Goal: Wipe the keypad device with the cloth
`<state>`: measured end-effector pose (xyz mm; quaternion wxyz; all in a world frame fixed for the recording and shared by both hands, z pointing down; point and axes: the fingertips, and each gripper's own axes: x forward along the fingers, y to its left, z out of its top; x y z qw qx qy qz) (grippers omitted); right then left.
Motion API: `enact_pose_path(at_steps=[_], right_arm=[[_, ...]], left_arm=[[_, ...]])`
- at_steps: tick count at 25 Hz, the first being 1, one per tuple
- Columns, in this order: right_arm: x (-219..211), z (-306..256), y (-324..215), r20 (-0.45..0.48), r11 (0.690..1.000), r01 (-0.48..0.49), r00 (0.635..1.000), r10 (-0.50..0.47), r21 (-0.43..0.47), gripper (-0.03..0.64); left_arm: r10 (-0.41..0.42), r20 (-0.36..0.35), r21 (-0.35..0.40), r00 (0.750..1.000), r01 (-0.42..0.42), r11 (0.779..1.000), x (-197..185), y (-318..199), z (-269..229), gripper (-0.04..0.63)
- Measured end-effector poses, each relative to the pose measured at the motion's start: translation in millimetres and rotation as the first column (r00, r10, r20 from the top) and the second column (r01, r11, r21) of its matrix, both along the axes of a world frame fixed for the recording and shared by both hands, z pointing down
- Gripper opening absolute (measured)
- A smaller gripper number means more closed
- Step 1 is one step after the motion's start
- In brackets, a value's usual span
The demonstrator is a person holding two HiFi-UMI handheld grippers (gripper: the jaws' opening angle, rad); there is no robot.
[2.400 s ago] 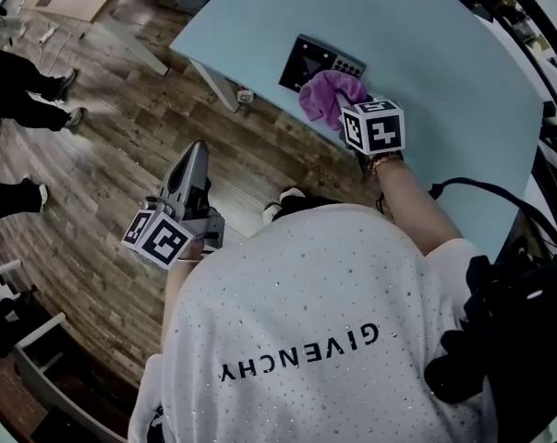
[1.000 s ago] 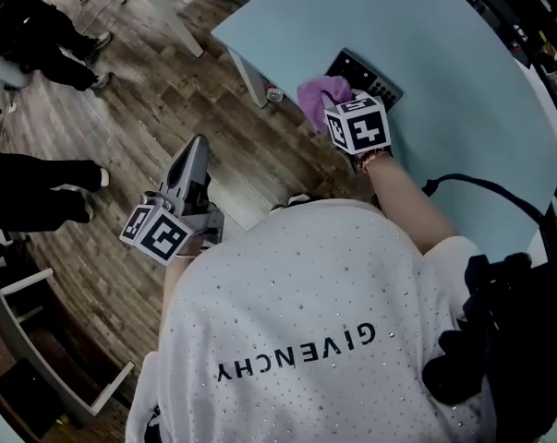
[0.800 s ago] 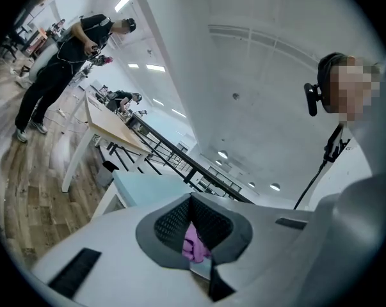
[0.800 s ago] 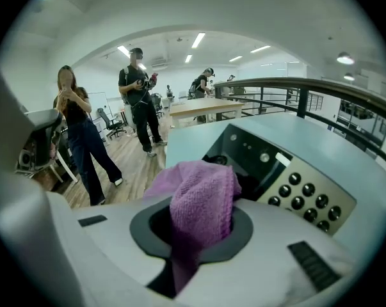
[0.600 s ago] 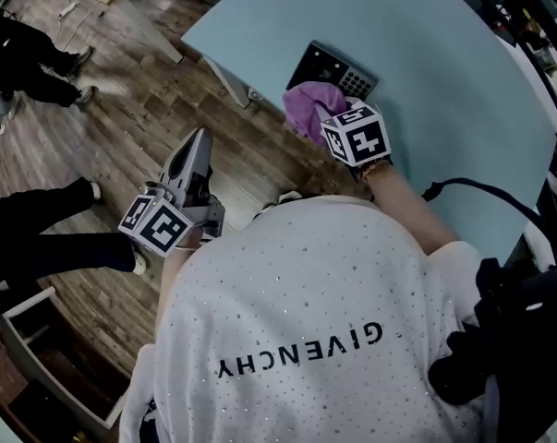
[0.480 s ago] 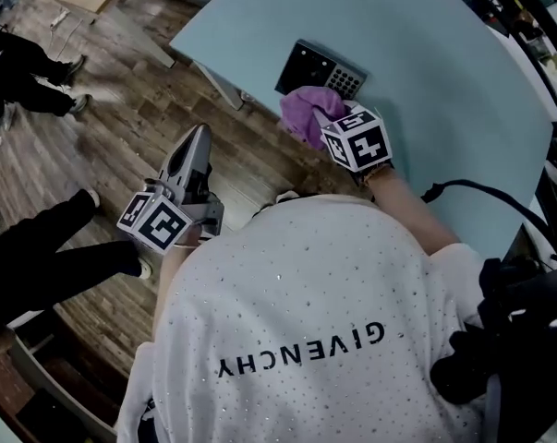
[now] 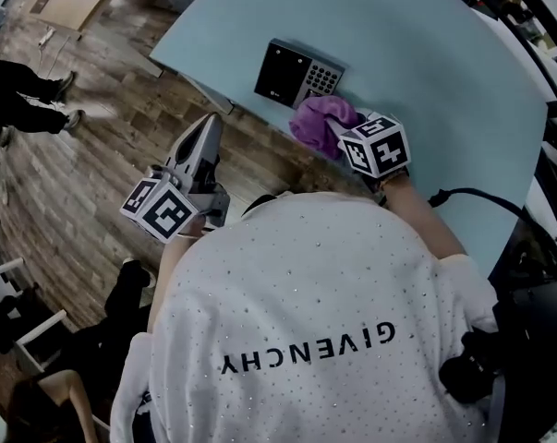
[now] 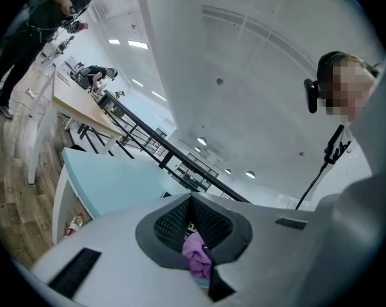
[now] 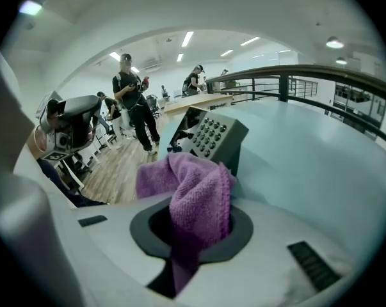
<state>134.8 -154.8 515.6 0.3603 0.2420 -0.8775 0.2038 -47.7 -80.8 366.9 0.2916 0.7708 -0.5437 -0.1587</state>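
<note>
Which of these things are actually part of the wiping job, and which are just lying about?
In the job: purple terry cloth; black-and-grey keypad device; right gripper, shut on the cloth; pale blue table beneath.
Just about: left gripper, shut and empty, off the table; standing bystanders; wooden floor.

The left tongs (image 8: 191, 202) have their jaws drawn together at the tips, and a scrap of purple cloth (image 8: 196, 259) shows through the dark hollow between them. Beyond is the pale blue desk (image 8: 109, 181), with a bottle (image 8: 74, 222) below its edge and a black railing (image 8: 148, 139) behind it.
</note>
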Motion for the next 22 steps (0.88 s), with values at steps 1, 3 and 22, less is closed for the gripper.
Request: enact_pose_path(at_steps=[1, 3, 22], right_arm=[[4, 1, -1, 0.001, 1.0, -0.015, 1.0, 0.015, -0.009, 0.037], [14, 0, -4, 0.004, 0.998, -0.051, 0.999, 0.051, -0.022, 0.037], [-137, -83, -39, 0.127, 0.984, -0.074, 0.99, 0.054, 0.162, 0.037]], left_arm=[[0.004, 0.005, -0.003, 1.0, -0.004, 1.0, 0, -1, -1, 0.002], [0.007, 0.014, -0.008, 1.0, -0.007, 1.0, -3, -2, -5, 0.002], [0.128, -0.037, -0.018, 0.991, -0.129, 0.991, -124, -64, -4, 0.002]])
